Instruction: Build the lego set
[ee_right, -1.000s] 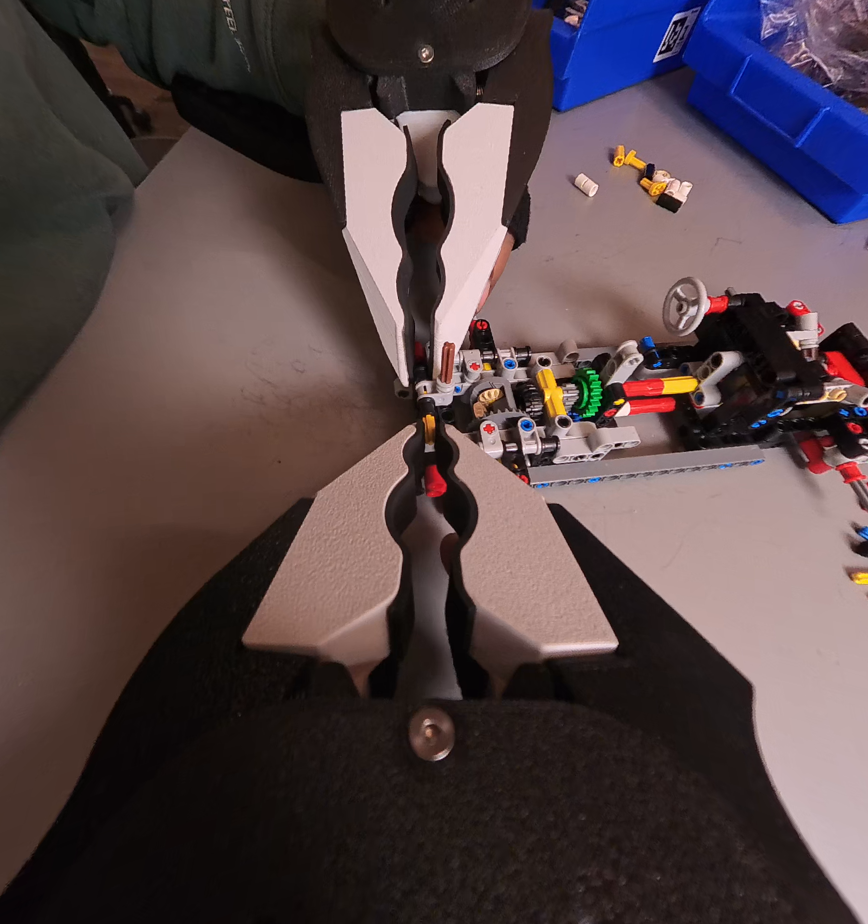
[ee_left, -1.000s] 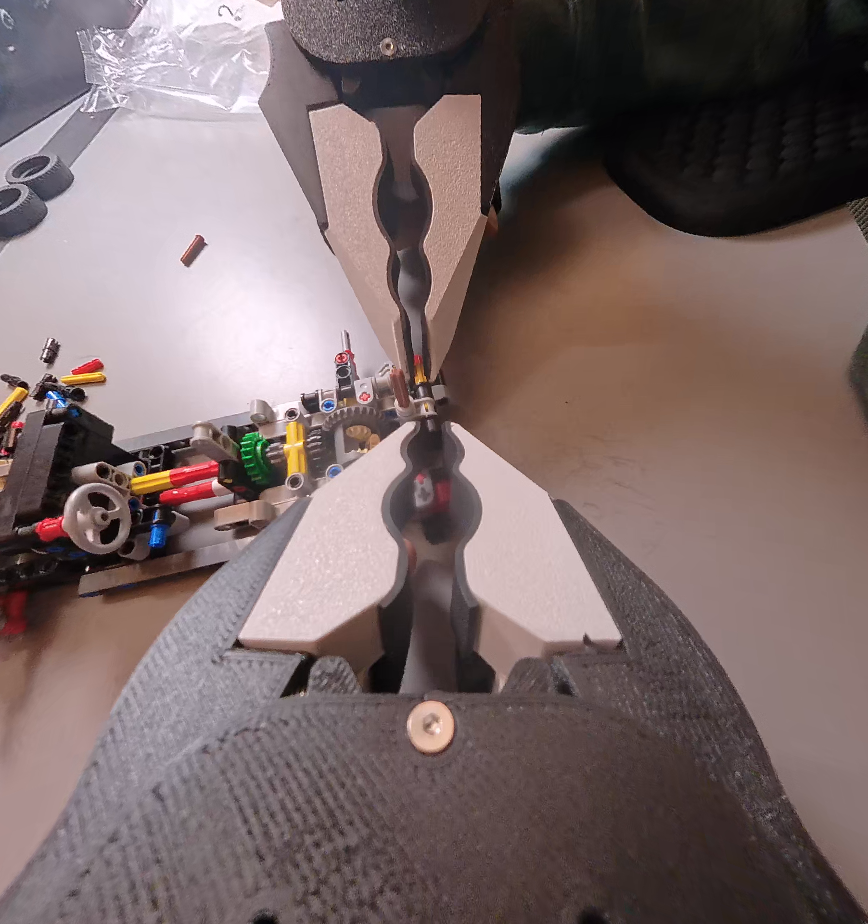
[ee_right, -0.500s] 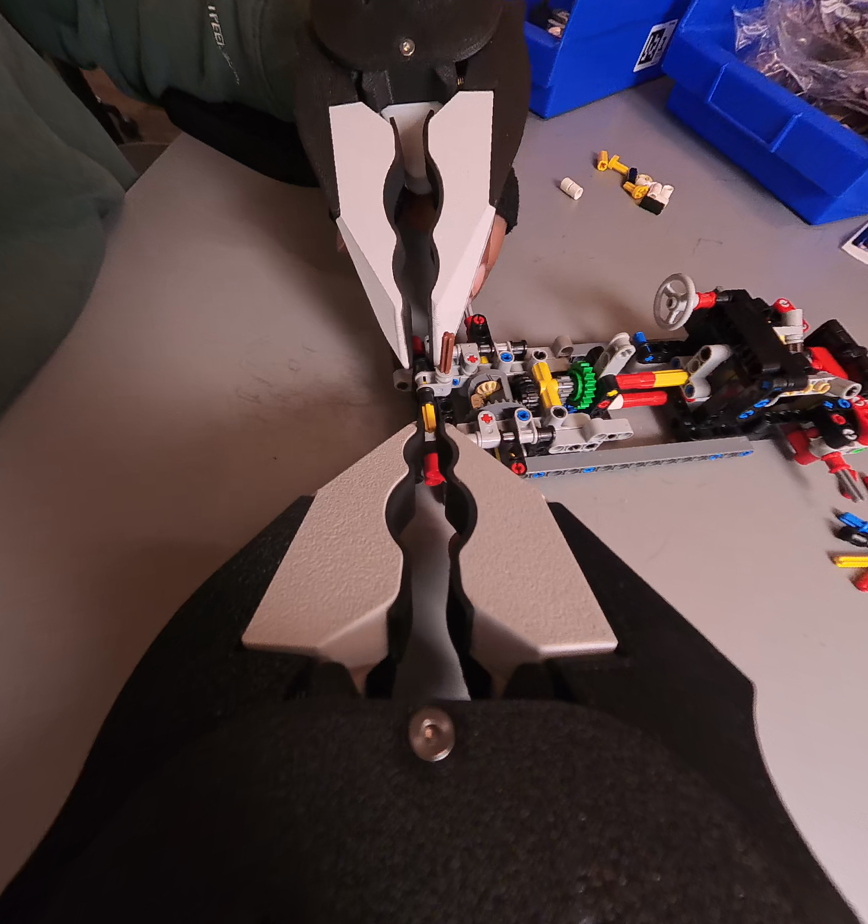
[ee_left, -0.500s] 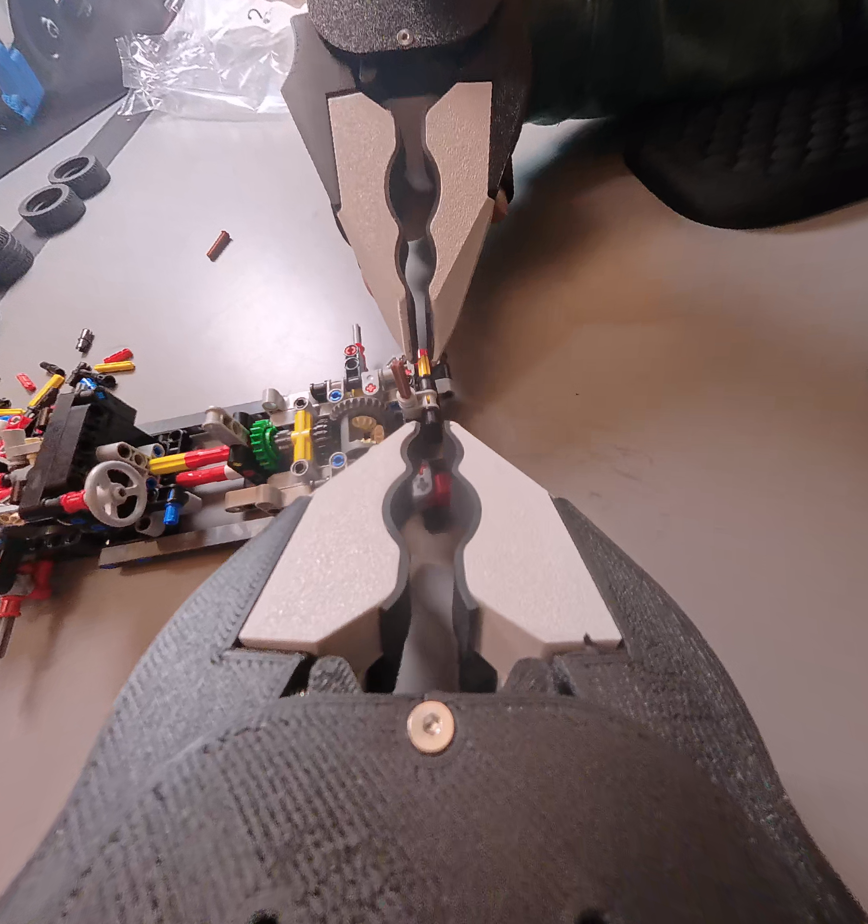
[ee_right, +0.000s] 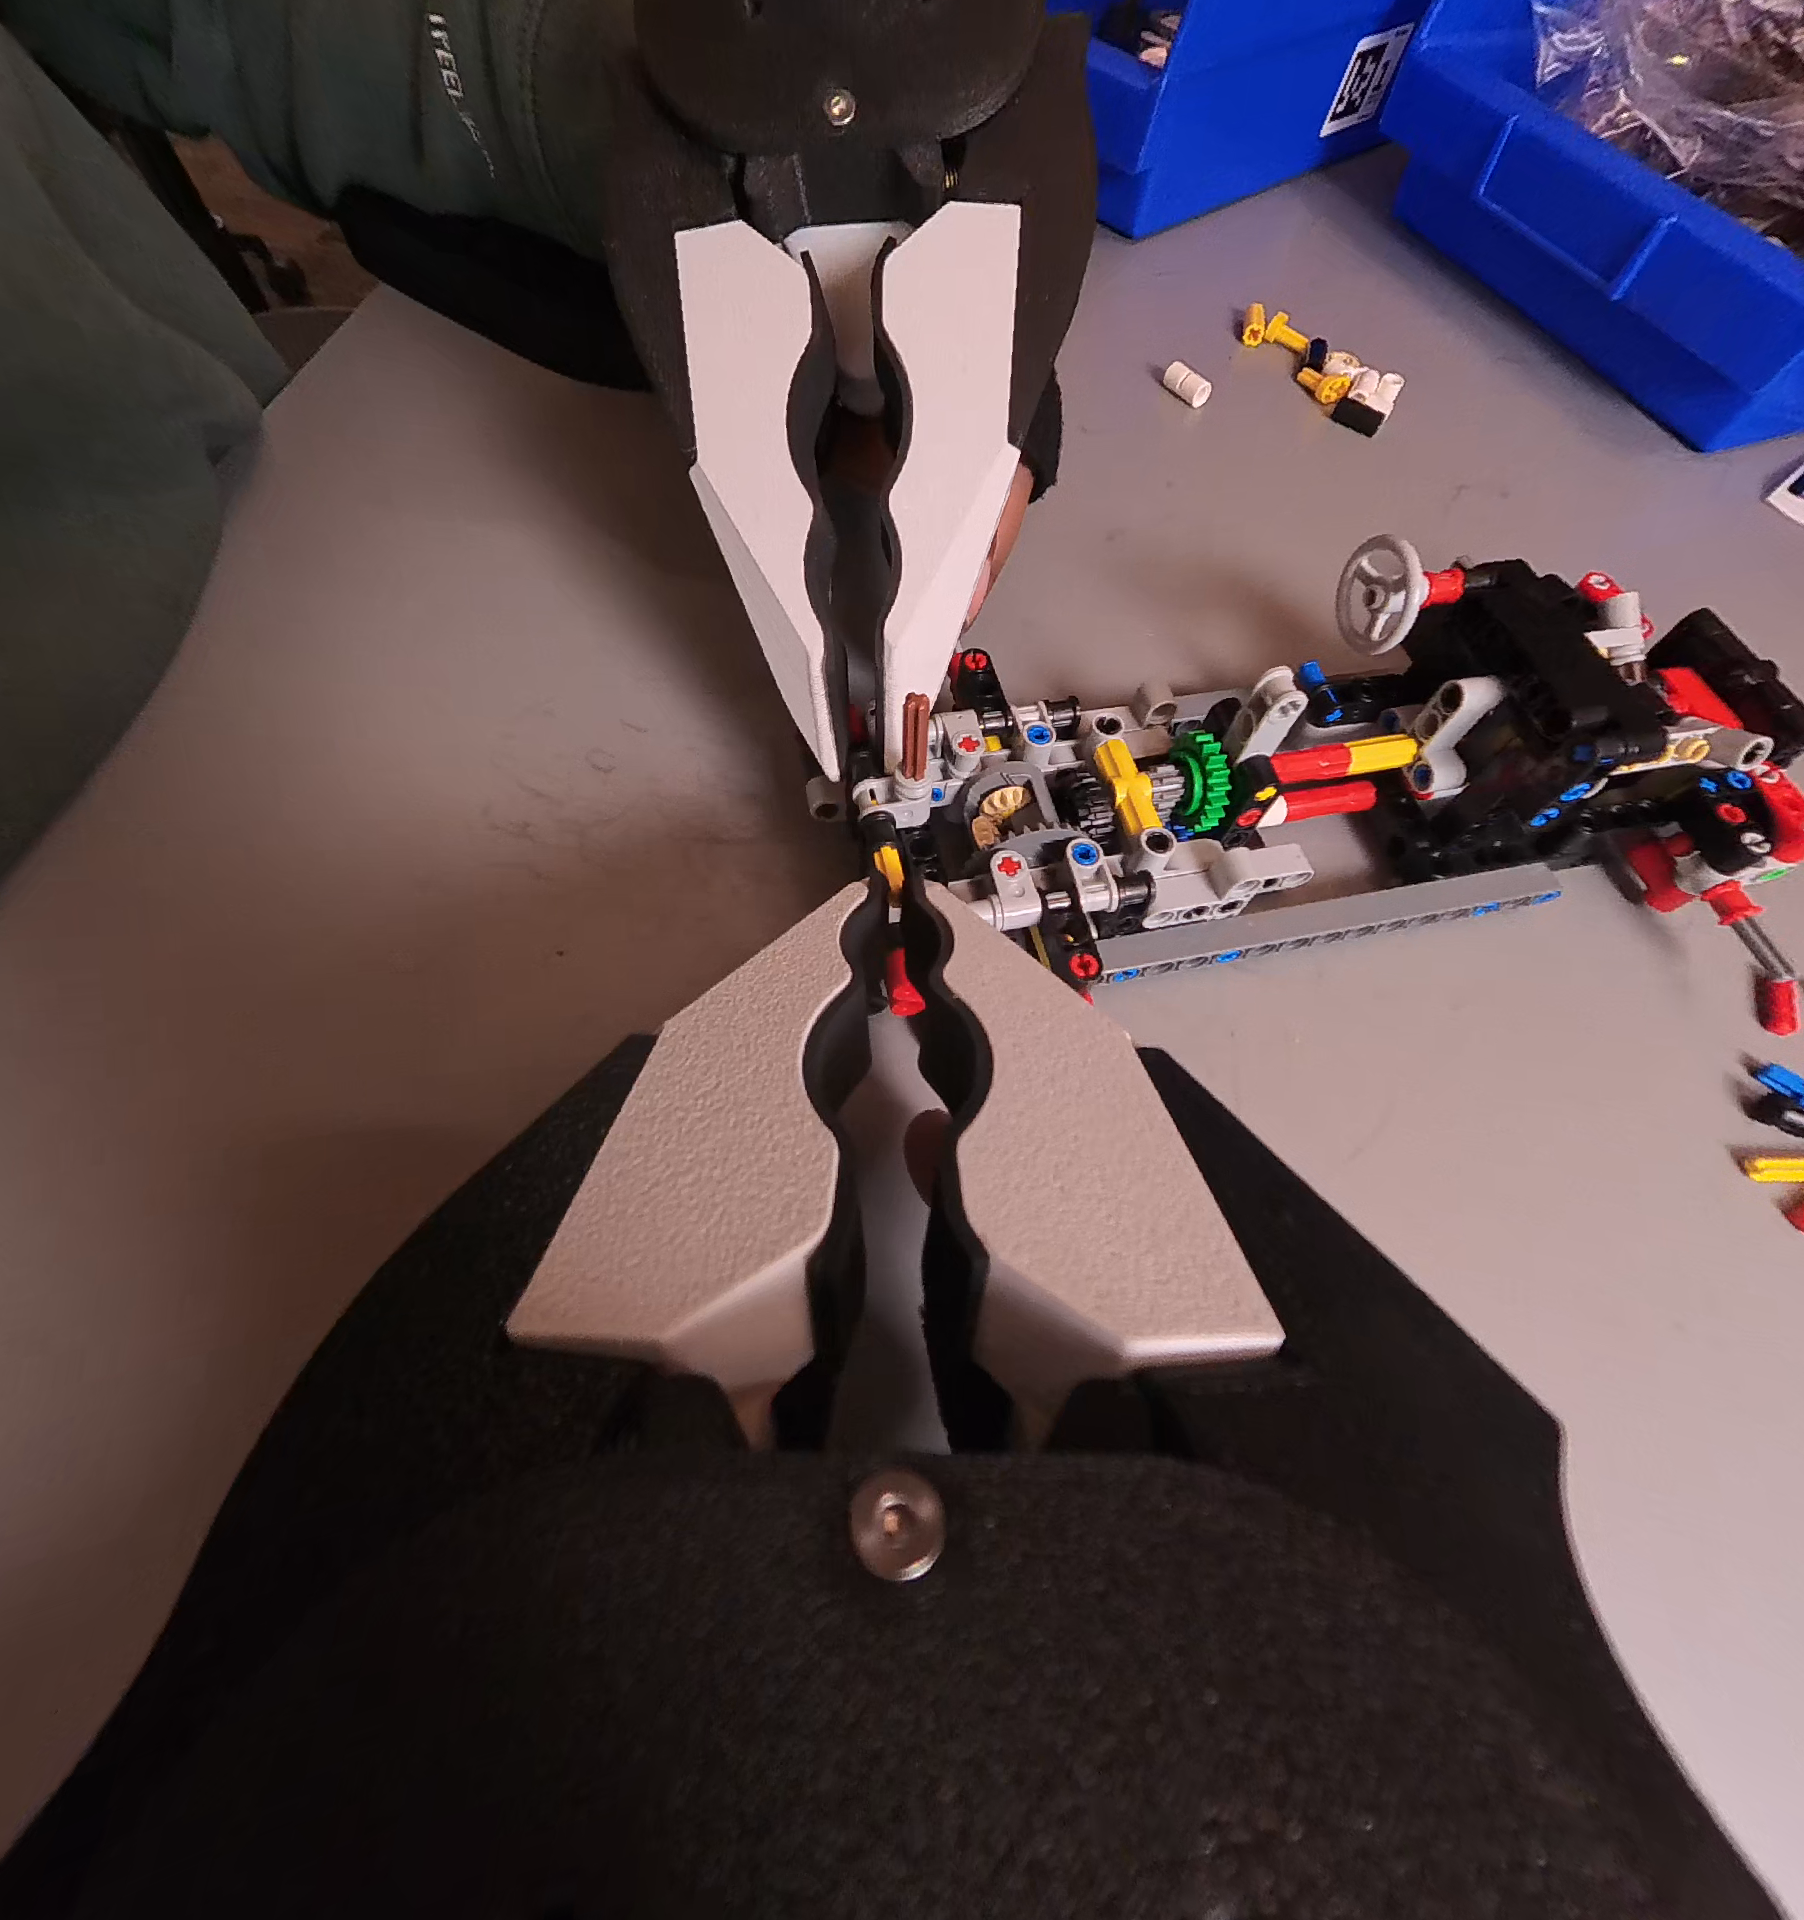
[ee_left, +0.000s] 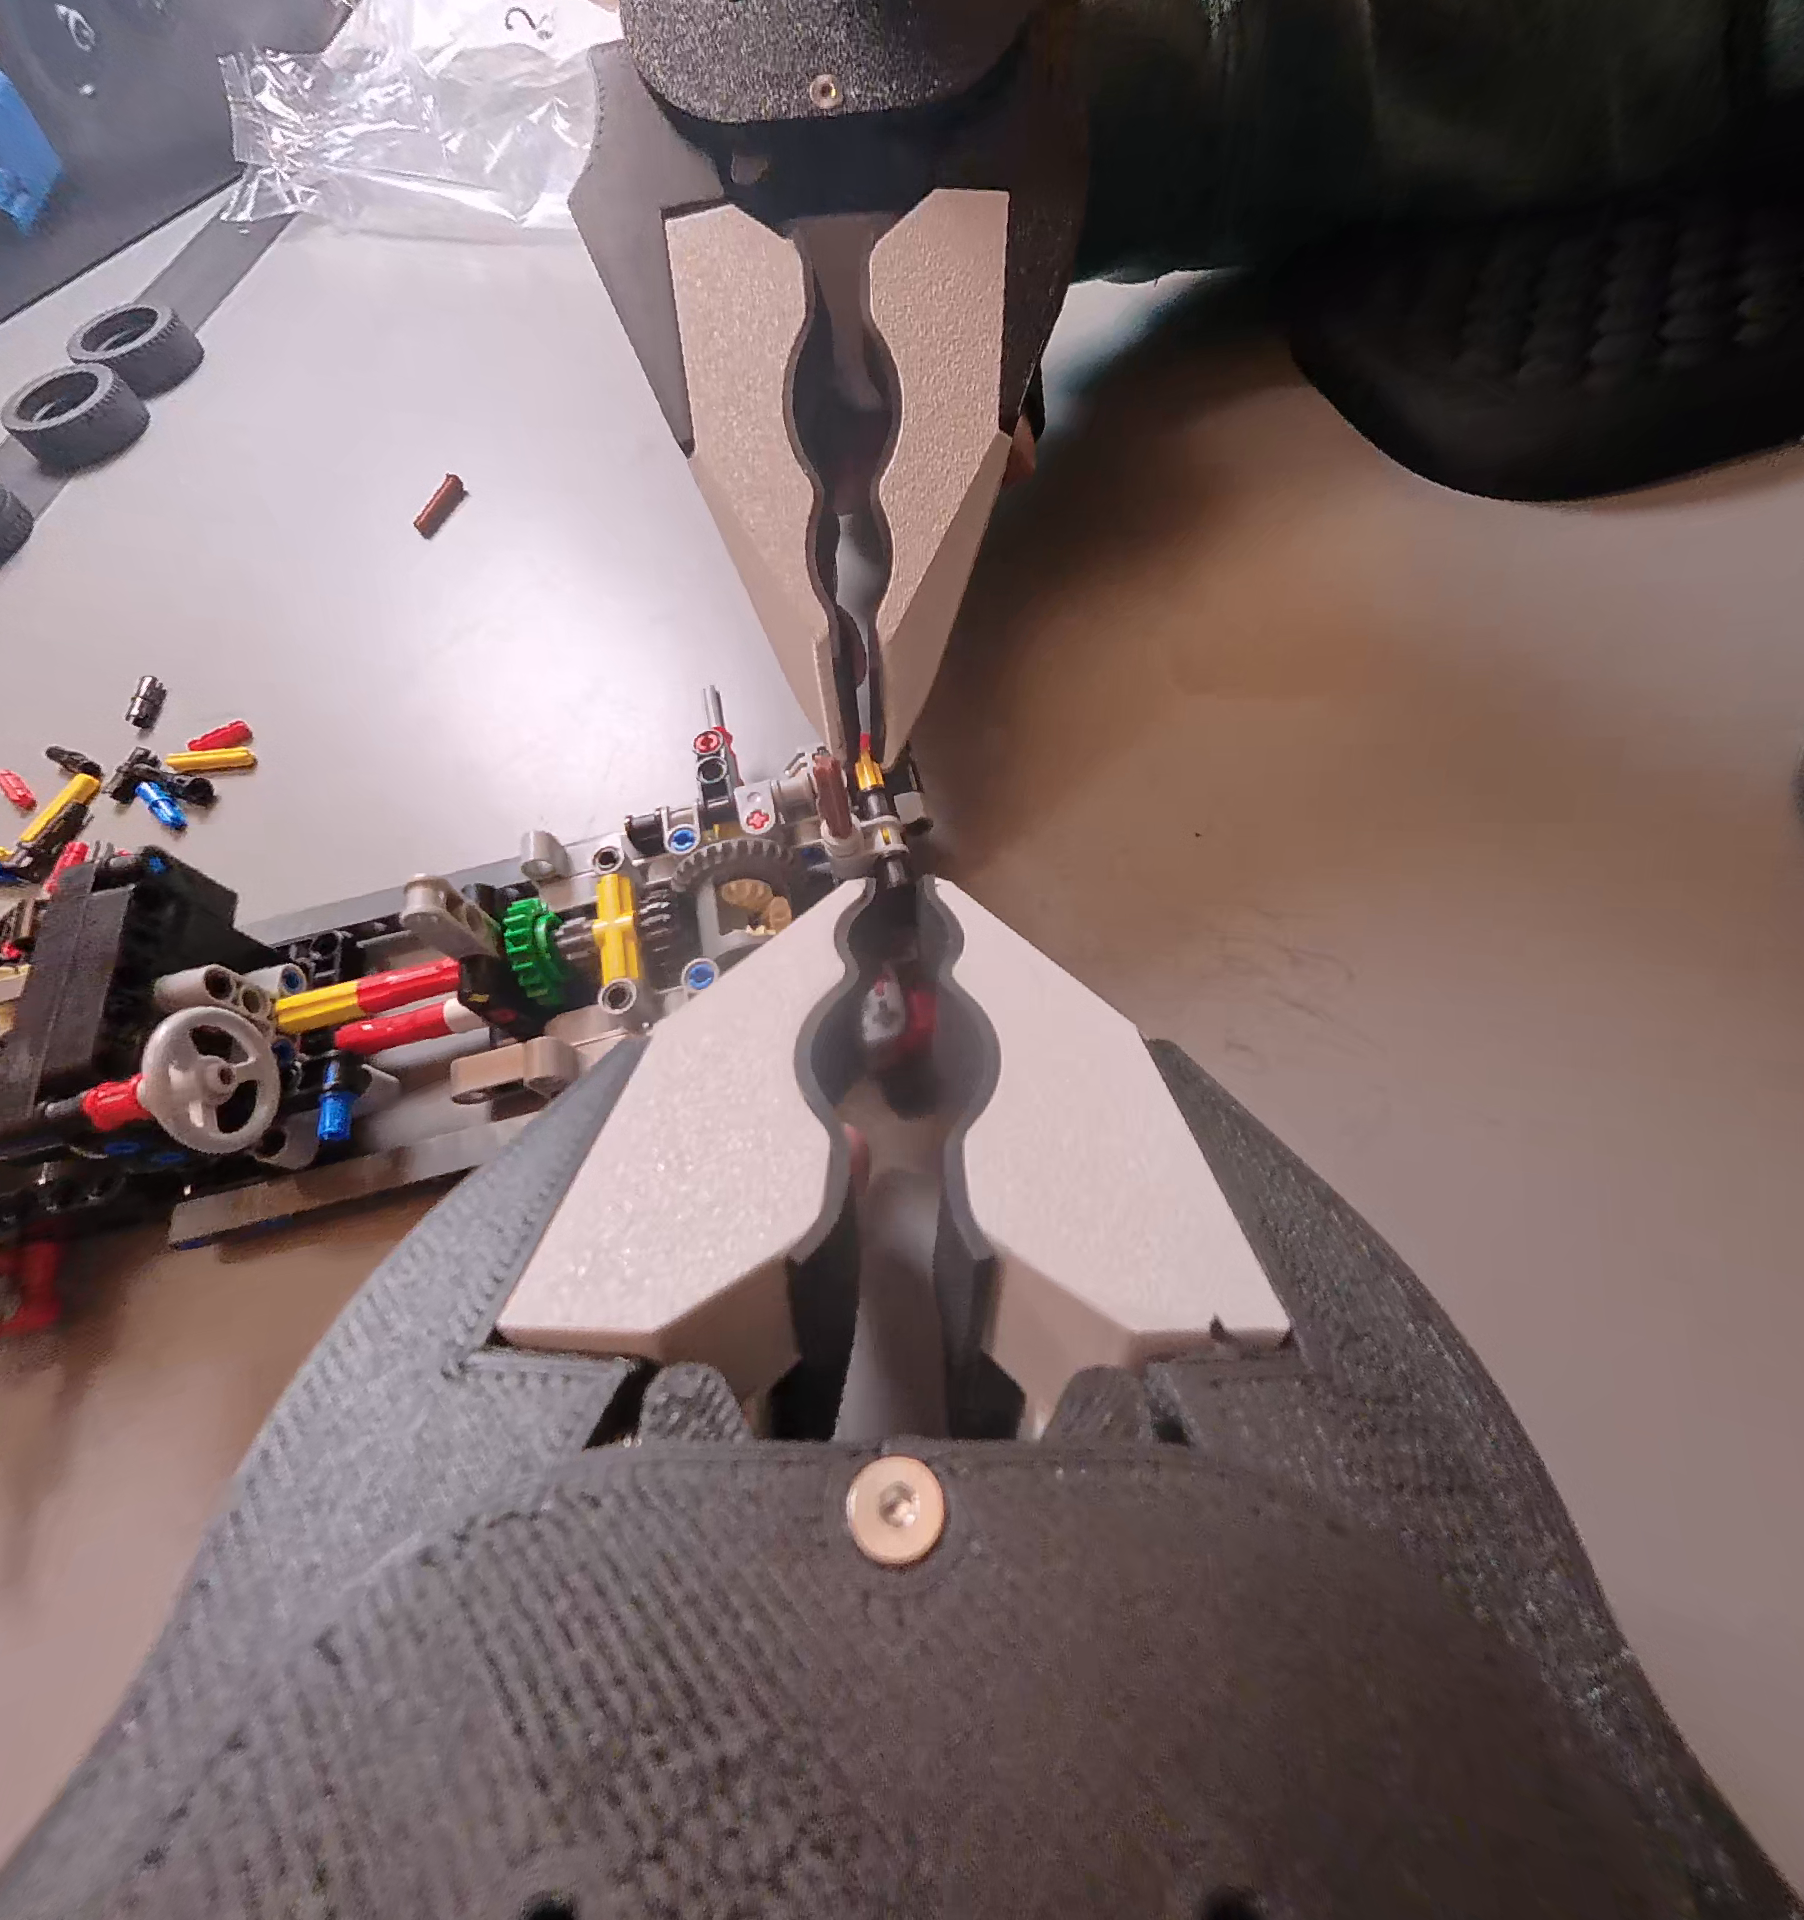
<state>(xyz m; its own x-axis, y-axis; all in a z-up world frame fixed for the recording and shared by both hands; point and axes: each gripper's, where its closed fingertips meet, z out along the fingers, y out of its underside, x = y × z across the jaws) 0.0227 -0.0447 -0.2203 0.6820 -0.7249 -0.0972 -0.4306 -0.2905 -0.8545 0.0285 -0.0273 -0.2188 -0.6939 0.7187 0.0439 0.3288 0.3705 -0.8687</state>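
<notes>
The partly built lego chassis (ee_left: pixel 607 935) lies on the grey table, with a grey steering wheel (ee_left: pixel 210 1081), a green gear and red and yellow axles; it also shows in the right wrist view (ee_right: pixel 1189 810). My left gripper (ee_left: pixel 893 883) is shut on the chassis's near end, with a red and white part inside its jaws. My right gripper (ee_right: pixel 893 883) is shut on a yellow and black axle part at the same end, tip to tip with the left gripper (ee_right: pixel 851 758). A brown axle (ee_right: pixel 916 732) stands upright beside the tips.
Black tyres (ee_left: pixel 134 348) and a clear plastic bag (ee_left: pixel 410 125) lie at the far left. Loose pins (ee_left: pixel 150 774) and a brown axle (ee_left: pixel 439 506) lie on the table. Blue bins (ee_right: pixel 1604 208), small parts (ee_right: pixel 1334 374) and more pins (ee_right: pixel 1802 1143) are on the right. A person's sleeve (ee_left: pixel 1500 260) is close. The tips of both grippers are at nearly the same place.
Both grippers stay shut at the chassis's end. The views have shifted a little, and the chassis and loose parts sit slightly differently in frame.
</notes>
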